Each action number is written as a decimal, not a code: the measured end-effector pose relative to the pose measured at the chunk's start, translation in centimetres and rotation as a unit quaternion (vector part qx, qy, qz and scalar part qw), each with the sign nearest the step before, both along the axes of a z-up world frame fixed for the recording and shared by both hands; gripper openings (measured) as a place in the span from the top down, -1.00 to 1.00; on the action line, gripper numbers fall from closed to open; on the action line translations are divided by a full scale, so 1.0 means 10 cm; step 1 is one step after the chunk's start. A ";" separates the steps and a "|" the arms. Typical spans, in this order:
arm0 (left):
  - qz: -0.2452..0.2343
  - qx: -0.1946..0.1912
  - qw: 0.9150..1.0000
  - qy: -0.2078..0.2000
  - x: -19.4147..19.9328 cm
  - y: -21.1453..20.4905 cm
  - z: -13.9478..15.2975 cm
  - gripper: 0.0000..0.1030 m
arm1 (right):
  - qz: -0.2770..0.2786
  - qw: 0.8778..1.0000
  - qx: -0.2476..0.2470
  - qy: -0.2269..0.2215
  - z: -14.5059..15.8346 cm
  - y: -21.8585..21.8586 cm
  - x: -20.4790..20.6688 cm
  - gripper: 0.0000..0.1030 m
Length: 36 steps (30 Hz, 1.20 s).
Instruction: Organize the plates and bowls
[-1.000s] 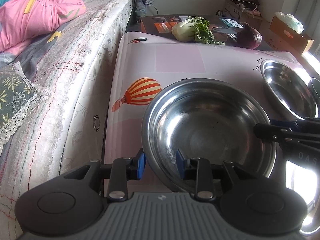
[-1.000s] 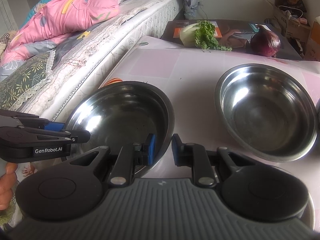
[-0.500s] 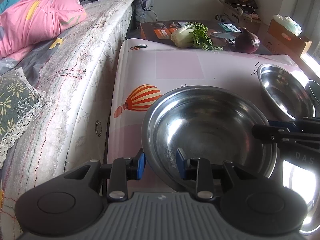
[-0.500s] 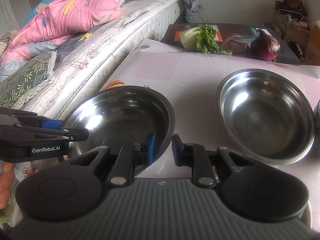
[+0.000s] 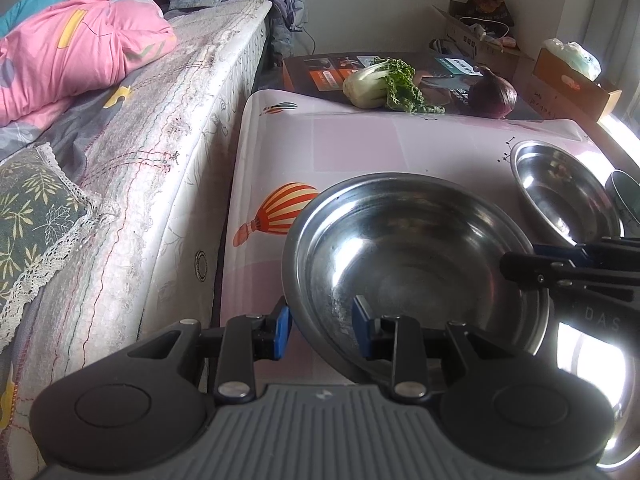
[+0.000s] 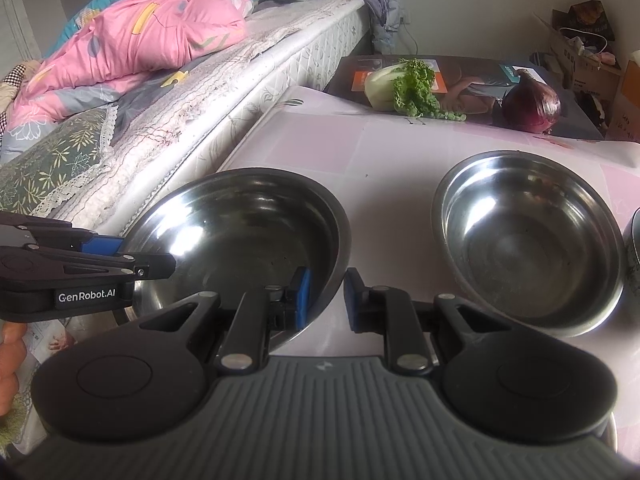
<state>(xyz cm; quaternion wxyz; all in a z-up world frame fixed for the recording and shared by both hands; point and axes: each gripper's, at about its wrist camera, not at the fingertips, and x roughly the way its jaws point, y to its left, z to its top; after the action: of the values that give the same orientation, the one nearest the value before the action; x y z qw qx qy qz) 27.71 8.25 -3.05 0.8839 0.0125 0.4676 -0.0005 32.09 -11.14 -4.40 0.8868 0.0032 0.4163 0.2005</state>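
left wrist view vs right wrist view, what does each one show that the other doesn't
Only the left wrist view shows the striped balloon print on the table cover, and the right hand-held gripper coming in from the side at the near bowl's rim.

Only the right wrist view shows the left hand-held gripper with its GenRobot.AI label, and fingers at the frame's edge.

Both show the near bowl, the second bowl, the leafy cabbage, the red onion and the bed.
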 end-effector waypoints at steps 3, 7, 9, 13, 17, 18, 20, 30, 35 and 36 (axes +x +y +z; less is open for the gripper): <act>-0.001 0.000 1.000 -0.001 0.00 0.00 0.01 0.37 | 0.000 1.000 0.001 -0.002 0.02 0.00 -0.01 0.65; -0.003 0.000 1.000 -0.003 -0.01 -0.01 0.04 0.36 | -0.001 1.000 0.001 -0.004 0.04 -0.01 -0.02 0.65; -0.003 -0.001 1.000 -0.004 -0.01 -0.02 0.05 0.36 | -0.002 1.000 0.001 -0.005 0.05 -0.02 -0.03 0.65; -0.004 0.000 1.000 -0.006 -0.02 -0.03 0.06 0.36 | -0.002 1.000 0.002 -0.008 0.06 -0.04 -0.03 0.65; -0.006 0.001 1.000 -0.007 -0.03 -0.04 0.08 0.36 | -0.003 1.000 0.005 -0.008 0.06 -0.05 -0.04 0.65; -0.007 0.002 1.000 -0.009 -0.03 -0.06 0.09 0.36 | -0.004 1.000 0.006 -0.009 0.07 -0.06 -0.04 0.65; -0.008 0.003 1.000 -0.012 -0.04 -0.07 0.12 0.36 | -0.005 1.000 0.008 -0.009 0.07 -0.07 -0.05 0.64; -0.052 -0.009 0.998 -0.029 0.02 -0.36 0.43 0.35 | -0.038 0.998 0.031 -0.035 0.36 -0.40 -0.17 0.64; -0.091 -0.011 0.995 -0.027 0.20 -0.74 0.52 0.34 | -0.068 0.996 0.041 -0.046 0.53 -0.81 -0.15 0.63; -0.099 -0.010 0.995 -0.027 0.25 -0.85 0.53 0.34 | -0.076 0.995 0.042 -0.048 0.55 -0.91 -0.15 0.63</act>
<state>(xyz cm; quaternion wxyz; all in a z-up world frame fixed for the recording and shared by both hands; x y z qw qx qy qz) 30.20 -0.22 2.23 0.8918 0.0498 0.4399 -0.0927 30.59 -20.20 1.06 0.9174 0.0620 0.3634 0.1497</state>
